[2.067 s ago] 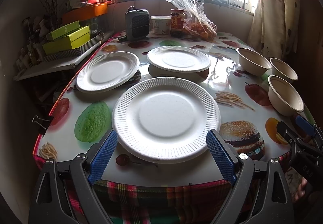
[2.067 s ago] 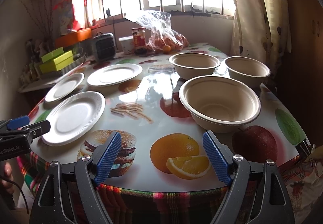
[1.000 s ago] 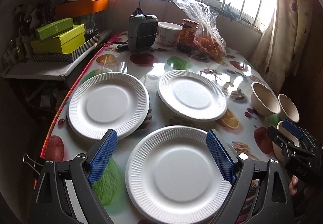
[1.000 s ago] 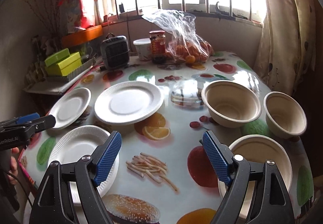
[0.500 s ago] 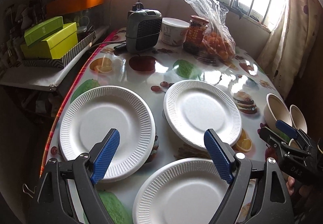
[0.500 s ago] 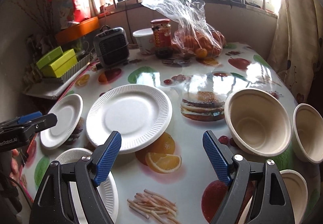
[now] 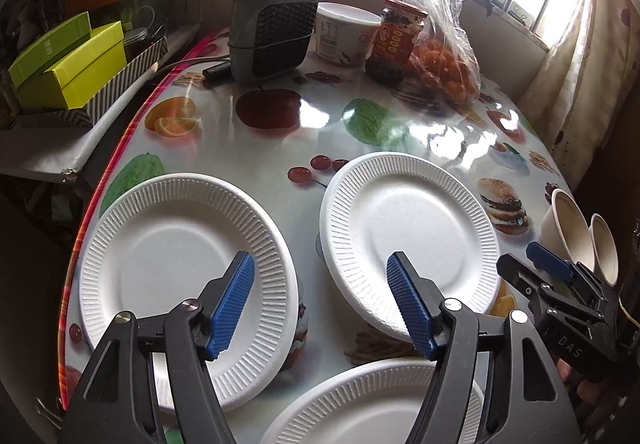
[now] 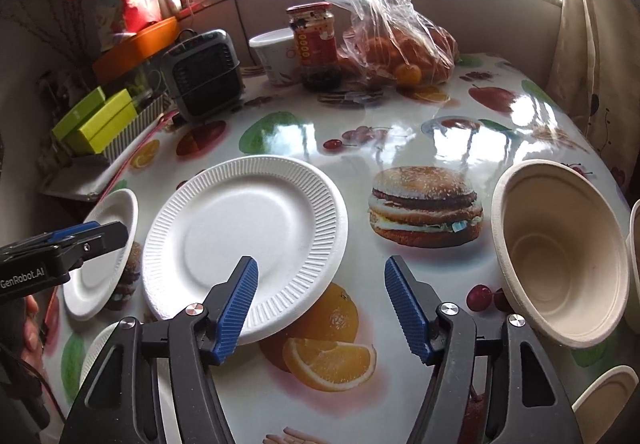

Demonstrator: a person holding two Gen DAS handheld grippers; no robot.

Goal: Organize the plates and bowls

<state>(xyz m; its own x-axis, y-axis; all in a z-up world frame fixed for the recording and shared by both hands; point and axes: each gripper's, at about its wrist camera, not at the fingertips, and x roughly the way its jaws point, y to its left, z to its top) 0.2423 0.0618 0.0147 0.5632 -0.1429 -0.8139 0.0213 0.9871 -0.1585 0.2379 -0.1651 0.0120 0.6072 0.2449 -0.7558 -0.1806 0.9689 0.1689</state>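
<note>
1. the left gripper (image 7: 320, 304), black with ribbed blue pads, hangs over the glossy fruit-and-burger printed tablecloth (image 7: 320, 140); its jaws have just been closing yet stand apart, and nothing is pinched between them.
2. in the left wrist view its left pad sits in front of the left white ribbed paper plate (image 7: 176, 264), and its right pad in front of the middle white ribbed paper plate (image 7: 404, 236); the two plates lie flat, just beside each other without overlapping.
3. a third white ribbed paper plate (image 7: 360, 404) lies nearest the camera, partly cut off by the lower edge.
4. the right gripper (image 8: 320, 304), of the same build, has also just been closing its jaws; they are apart and hold nothing, with a printed orange showing through the gap.
5. its left pad is in front of the near rim of the middle plate; whether it touches the rim i cannot tell.
6. a beige round paper bowl (image 8: 560, 260) stands to the right, well apart from the plates, with a second beige bowl (image 8: 634, 268) at the frame edge and a third beige bowl (image 8: 604, 392) nearer the camera.
7. at the far end stand a grey portable heater (image 7: 272, 32), a white tub (image 7: 344, 32), a red-labelled jar (image 7: 394, 44) and a clear plastic bag of oranges (image 7: 440, 56).
8. yellow-green boxes (image 7: 68, 64) lie on a side shelf left of the table.
</note>
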